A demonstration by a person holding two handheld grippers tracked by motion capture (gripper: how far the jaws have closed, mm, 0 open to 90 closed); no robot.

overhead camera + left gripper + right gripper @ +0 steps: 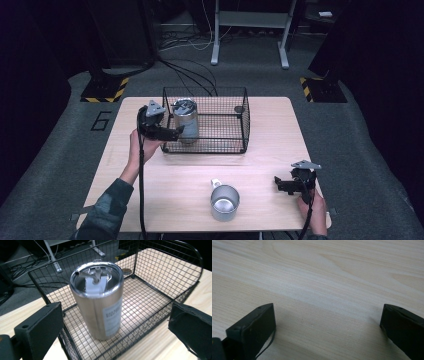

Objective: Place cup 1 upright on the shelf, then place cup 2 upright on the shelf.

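Your left gripper point(113, 327) hangs just outside the near wall of the black wire-mesh basket point(160, 290), jaws spread wide and empty, with the tall brushed-steel tumbler with a clear plastic lid point(98, 302) standing upright straight ahead of them, inside the basket at its left end. To take it well, I judge you should lift the jaws over the rim of the basket first, then come down so the pads sit on either side of the steel wall below the lid, not on the lid itself, which may pop off under pressure. Keep the gripper level and centred so the tumbler does not tip against the mesh as you close.

Your right gripper point(327, 322) rests low over the bare pale wooden table point(324, 277), jaws also parted with nothing between them.

Apart from the tumbler, the basket holds a small dark round object point(239, 109) in its far corner, well beyond the left gripper. In the high view, a short steel mug point(224, 201) stands open and empty on the table, off to the right gripper's left.
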